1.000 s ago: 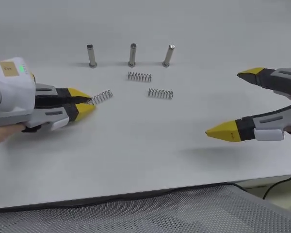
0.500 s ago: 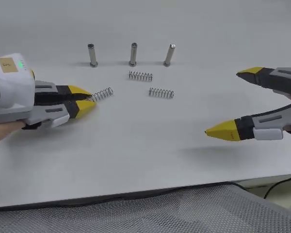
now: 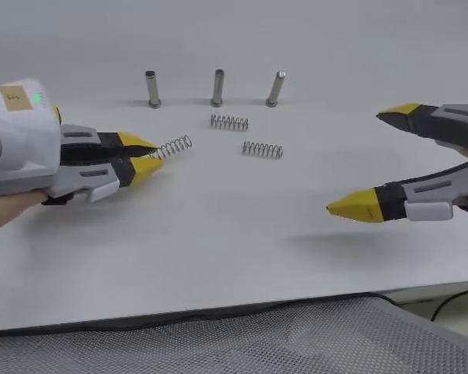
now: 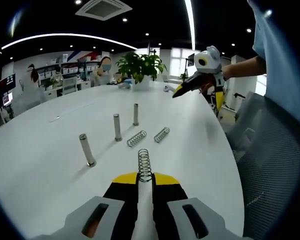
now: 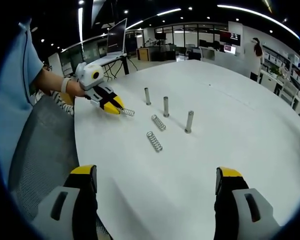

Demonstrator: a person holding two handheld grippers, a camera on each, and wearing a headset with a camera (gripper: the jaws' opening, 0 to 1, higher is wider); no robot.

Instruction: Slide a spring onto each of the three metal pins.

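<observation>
Spring (image 3: 174, 146) is pinched by one end in the clenched left gripper (image 3: 150, 153), below the left pin (image 3: 151, 89). A second spring (image 3: 229, 121) and a third spring (image 3: 263, 149) lie loose on the white table (image 3: 218, 234) before the upright middle pin (image 3: 218, 87) and right pin (image 3: 276, 89). The right gripper (image 3: 355, 162) hangs released, jaws spread wide, well apart.

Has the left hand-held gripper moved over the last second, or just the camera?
Yes, slightly. Judged against the left metal pin, the left hand-held gripper and its spring have edged nearer the pin's base; the view shifted too.
</observation>
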